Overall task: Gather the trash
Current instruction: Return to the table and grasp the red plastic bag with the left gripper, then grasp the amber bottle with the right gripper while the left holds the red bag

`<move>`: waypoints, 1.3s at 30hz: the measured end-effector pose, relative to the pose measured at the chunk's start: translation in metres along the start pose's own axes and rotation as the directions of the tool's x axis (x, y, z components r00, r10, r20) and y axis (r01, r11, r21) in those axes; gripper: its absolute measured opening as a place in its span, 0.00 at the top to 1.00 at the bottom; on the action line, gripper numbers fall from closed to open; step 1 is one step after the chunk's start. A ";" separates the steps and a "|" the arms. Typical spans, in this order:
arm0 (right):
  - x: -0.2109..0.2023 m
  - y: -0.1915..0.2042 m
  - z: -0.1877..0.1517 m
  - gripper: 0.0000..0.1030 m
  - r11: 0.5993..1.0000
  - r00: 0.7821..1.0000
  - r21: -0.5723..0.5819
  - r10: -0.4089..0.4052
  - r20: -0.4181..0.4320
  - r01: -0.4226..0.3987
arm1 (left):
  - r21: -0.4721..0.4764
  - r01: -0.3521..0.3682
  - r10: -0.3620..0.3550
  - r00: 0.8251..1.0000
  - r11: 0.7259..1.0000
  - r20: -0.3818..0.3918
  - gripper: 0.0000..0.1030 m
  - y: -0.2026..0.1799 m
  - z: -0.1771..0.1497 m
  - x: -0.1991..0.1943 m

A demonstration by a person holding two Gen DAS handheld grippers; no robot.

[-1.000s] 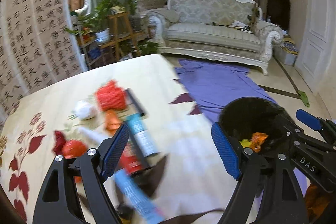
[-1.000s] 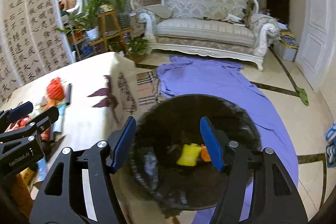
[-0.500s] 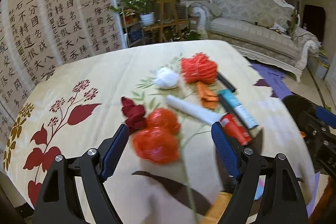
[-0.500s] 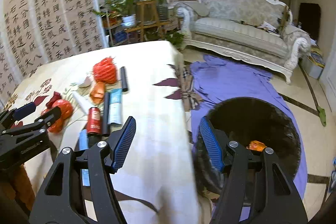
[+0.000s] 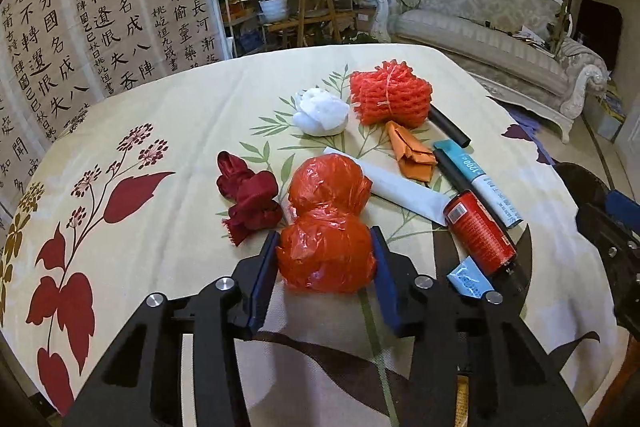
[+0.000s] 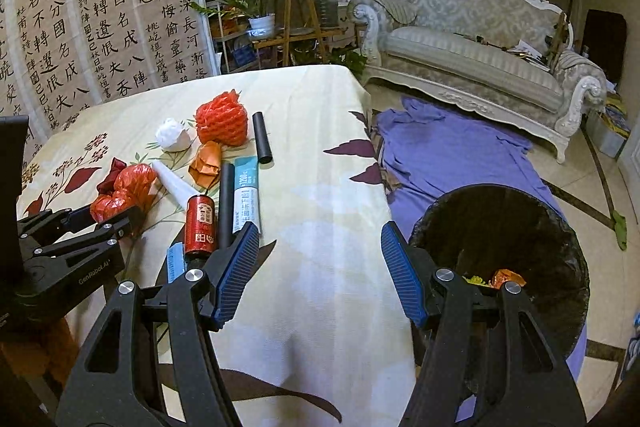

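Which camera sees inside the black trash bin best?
The right wrist view: the trash bin shows its open mouth and scraps inside. The left wrist view catches only a dark sliver of its rim at the right edge.

Orange-red plastic bag (image 5: 326, 227); cream tablecloth (image 5: 168, 131), red floral print; black bin (image 6: 520, 227).

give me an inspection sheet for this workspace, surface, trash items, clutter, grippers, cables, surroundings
Surface: floral tablecloth covers the table.
Job's things: red plastic bag, dark red cloth, white wad, red net, red can; black bin on the floor.
Clutter: nothing seen.
Grippers: left hand-held gripper closed on the red plastic bag; right hand-held gripper open, empty.
Cables: nothing seen.
Surroundings: sofa, purple cloth, plants, calligraphy screen.
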State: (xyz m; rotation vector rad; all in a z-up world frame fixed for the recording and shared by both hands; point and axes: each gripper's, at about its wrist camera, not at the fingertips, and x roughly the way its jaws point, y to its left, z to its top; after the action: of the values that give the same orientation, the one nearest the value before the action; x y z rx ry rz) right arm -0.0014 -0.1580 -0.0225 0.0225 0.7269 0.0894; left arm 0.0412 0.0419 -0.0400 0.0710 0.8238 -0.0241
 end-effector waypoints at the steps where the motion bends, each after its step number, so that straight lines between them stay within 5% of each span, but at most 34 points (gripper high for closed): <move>1: 0.001 0.002 0.000 0.40 1.000 1.000 -0.003 0.004 -0.002 -0.004 | -0.001 0.002 -0.002 1.000 1.000 0.004 0.58 0.000 0.000 -0.002; 31: -0.034 0.094 -0.044 0.40 0.981 0.990 -0.139 0.130 -0.054 -0.137 | -0.076 -0.036 0.040 0.997 0.996 0.059 0.59 0.065 -0.058 -0.072; 39: -0.024 0.110 -0.052 0.45 0.980 0.988 -0.157 0.110 -0.106 -0.126 | -0.104 -0.038 0.045 0.997 0.994 0.068 0.59 0.080 -0.065 -0.075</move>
State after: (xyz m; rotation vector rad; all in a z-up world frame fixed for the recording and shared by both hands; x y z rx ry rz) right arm -0.0620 -0.0514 -0.0401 -0.0965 0.8126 0.2649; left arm -0.0540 0.1263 -0.0246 -0.0096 0.7521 0.0549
